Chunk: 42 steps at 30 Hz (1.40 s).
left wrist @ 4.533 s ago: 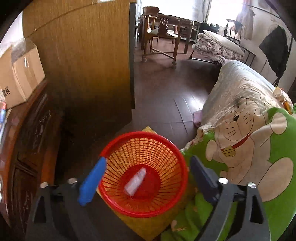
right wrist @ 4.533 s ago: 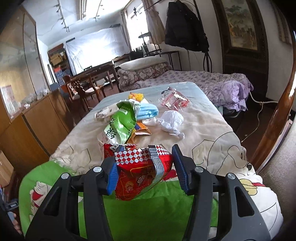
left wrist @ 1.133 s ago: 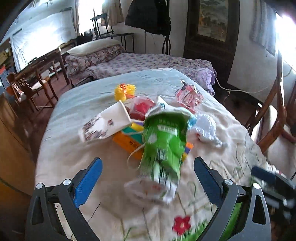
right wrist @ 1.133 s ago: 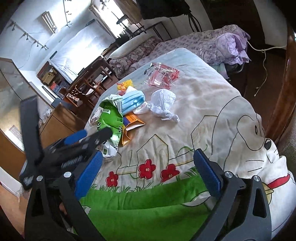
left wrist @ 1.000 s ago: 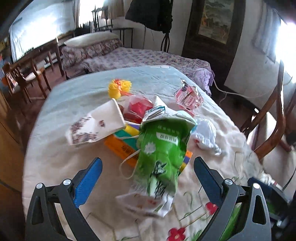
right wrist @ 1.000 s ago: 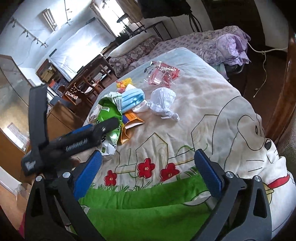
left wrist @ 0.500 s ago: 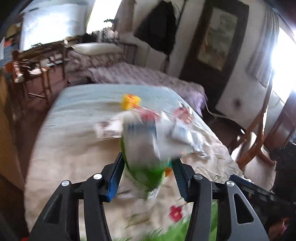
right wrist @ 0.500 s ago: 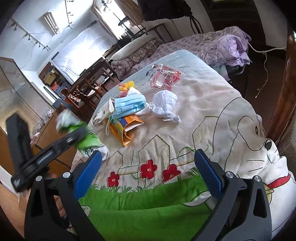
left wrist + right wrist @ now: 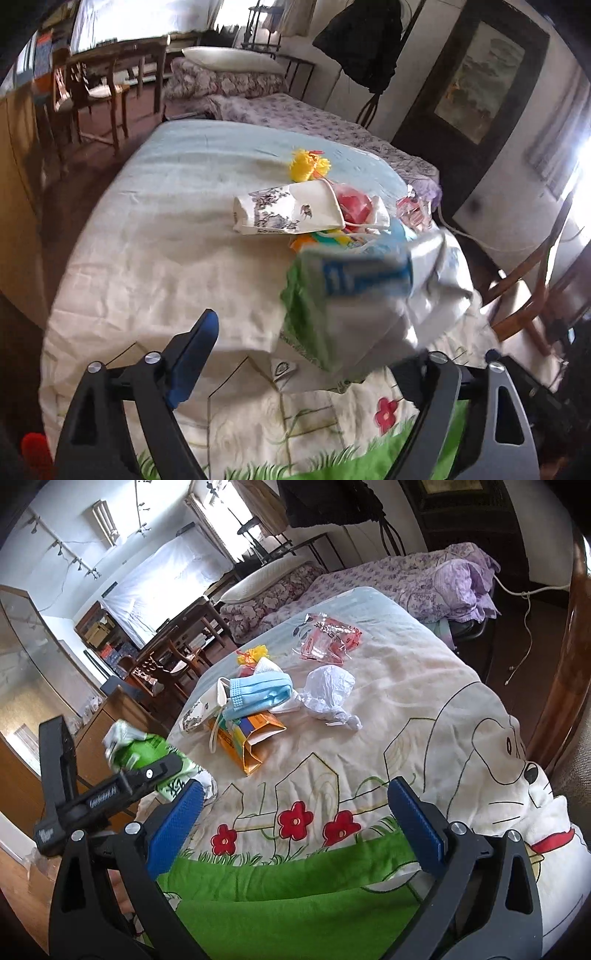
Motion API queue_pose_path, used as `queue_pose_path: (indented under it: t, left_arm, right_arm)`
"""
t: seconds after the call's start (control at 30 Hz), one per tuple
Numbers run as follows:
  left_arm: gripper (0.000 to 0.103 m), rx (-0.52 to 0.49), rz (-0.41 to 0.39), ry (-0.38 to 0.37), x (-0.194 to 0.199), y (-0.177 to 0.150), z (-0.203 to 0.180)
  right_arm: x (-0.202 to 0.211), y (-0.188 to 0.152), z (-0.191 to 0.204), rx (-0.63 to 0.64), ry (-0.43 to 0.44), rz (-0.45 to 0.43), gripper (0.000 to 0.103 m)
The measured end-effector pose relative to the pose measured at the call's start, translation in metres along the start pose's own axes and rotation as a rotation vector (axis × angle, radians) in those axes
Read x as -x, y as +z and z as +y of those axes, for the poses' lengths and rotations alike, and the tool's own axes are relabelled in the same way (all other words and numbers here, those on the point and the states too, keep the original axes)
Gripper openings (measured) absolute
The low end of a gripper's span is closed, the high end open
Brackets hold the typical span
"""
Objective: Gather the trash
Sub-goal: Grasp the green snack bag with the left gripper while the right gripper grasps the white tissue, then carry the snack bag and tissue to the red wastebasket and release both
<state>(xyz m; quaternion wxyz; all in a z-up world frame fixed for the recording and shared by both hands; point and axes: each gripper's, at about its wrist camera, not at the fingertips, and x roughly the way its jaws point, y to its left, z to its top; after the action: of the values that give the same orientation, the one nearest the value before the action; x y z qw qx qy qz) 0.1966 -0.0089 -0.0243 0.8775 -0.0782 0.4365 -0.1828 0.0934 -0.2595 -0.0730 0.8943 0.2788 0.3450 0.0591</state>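
My left gripper (image 9: 314, 339) has its jaws released and set wide apart. The green snack bag (image 9: 332, 295) is motion-blurred, off the bedspread (image 9: 166, 240) and in front of my right-hand finger; whether they touch cannot be determined. My right gripper (image 9: 295, 794) is likewise spread, holding nothing, above the bedspread's green near edge. The paper cup (image 9: 288, 214), blue face mask (image 9: 258, 692) and orange carton (image 9: 251, 746) lie piled mid-bedspread.
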Motion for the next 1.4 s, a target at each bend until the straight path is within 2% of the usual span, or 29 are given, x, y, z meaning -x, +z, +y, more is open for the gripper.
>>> queue_pose_path:
  t: [0.03,0.1,0.17,0.27,0.33,0.5,0.6,0.7,0.87,0.97,1.0,1.07,1.2,1.3,1.4]
  left_arm:
    - [0.06,0.003,-0.002,-0.02,0.0,0.001,0.0]
    - [0.048,-0.006,-0.028,-0.068,0.007,0.0,0.001]
    - [0.048,-0.022,-0.071,-0.055,0.016,-0.002,-0.001]
    - [0.047,-0.028,-0.136,-0.09,0.032,-0.004,-0.003]
    - [0.047,-0.023,-0.158,-0.105,0.038,-0.003,-0.003]
    - [0.047,0.016,-0.152,-0.12,0.039,0.001,0.002]
    - [0.047,0.03,-0.15,-0.13,0.04,0.001,0.004]
    - [0.047,0.029,-0.146,-0.129,0.039,0.001,0.005]
    - [0.047,0.031,-0.146,-0.131,0.04,0.0,0.004]
    - [0.047,0.031,-0.146,-0.132,0.04,0.0,0.004]
    - [0.047,0.031,-0.146,-0.131,0.04,0.0,0.005]
    - [0.047,0.028,-0.149,-0.129,0.04,-0.001,0.004]
    - [0.047,0.028,-0.161,-0.138,0.044,-0.003,0.004]
    - [0.047,0.031,-0.165,-0.147,0.047,-0.004,0.005]
    - [0.047,0.024,-0.17,-0.153,0.05,-0.006,0.004]
  right_arm:
    - [0.001,0.0,0.0,0.002,0.001,-0.002,0.096]
    - [0.002,0.0,0.0,0.001,0.008,-0.004,0.096]
    - [0.005,0.0,0.0,-0.001,0.023,-0.015,0.094]
    - [0.007,0.006,-0.002,-0.017,0.037,-0.044,0.087]
    - [0.001,0.019,-0.002,-0.029,0.044,-0.035,0.078]
    - [-0.021,0.053,0.002,-0.018,-0.029,-0.04,0.074]
    - [-0.046,0.067,-0.001,-0.018,-0.105,0.017,0.071]
    - [-0.064,0.075,-0.008,-0.046,-0.122,0.081,0.067]
    - [-0.08,0.081,-0.015,-0.061,-0.15,0.125,0.062]
    - [-0.09,0.078,-0.017,-0.061,-0.135,0.182,0.037]
    - [-0.092,0.077,-0.017,-0.059,-0.122,0.196,0.021]
    - [-0.083,0.078,-0.018,-0.069,-0.095,0.15,0.013]
    - [-0.05,0.076,-0.016,-0.061,-0.05,0.008,0.013]
    - [-0.04,0.073,-0.012,-0.047,-0.011,-0.025,0.013]
    - [-0.037,0.071,-0.004,-0.007,-0.01,-0.036,0.014]
